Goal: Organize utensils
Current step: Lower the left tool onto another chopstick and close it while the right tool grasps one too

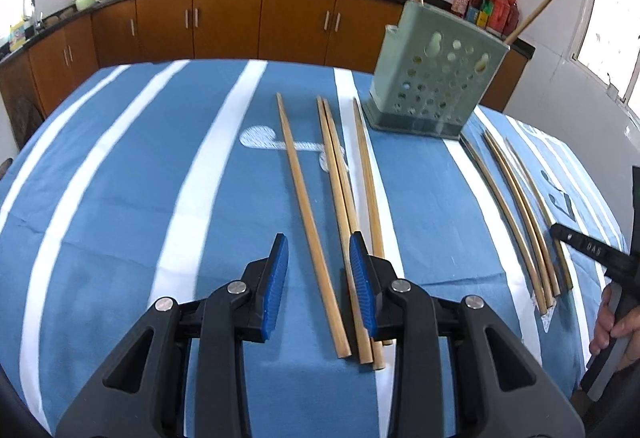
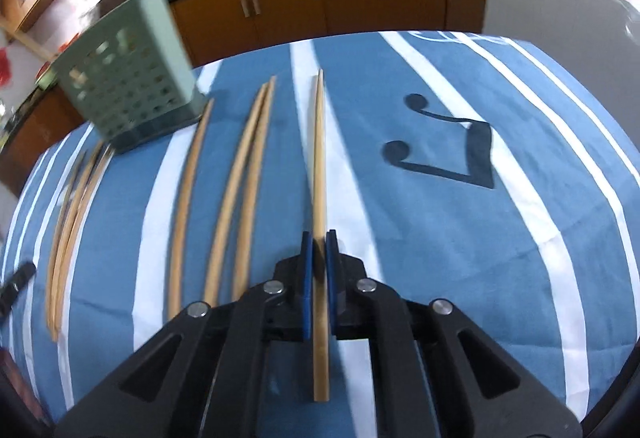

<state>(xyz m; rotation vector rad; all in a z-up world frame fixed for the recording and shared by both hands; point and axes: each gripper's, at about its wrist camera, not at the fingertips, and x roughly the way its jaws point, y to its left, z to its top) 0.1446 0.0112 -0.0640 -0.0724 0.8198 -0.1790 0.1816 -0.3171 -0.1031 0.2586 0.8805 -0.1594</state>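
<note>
The right hand-held gripper (image 2: 319, 240) is pinched tight on one chopstick (image 2: 319, 158) lying on the blue striped worktop (image 2: 440, 238). The left hand-held gripper (image 1: 319, 252) is partly open, with another chopstick (image 1: 308, 222) between its fingers, not squeezed.

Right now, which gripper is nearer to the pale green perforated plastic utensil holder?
Left, by a small margin. The left gripper sits over chopsticks lying just left of the pale green perforated plastic utensil holder; the right gripper grips the rightmost chopstick, farther out.

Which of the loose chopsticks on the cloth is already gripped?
The rightmost chopstick, pinched in the right claw; the others lie free to its left.
</note>
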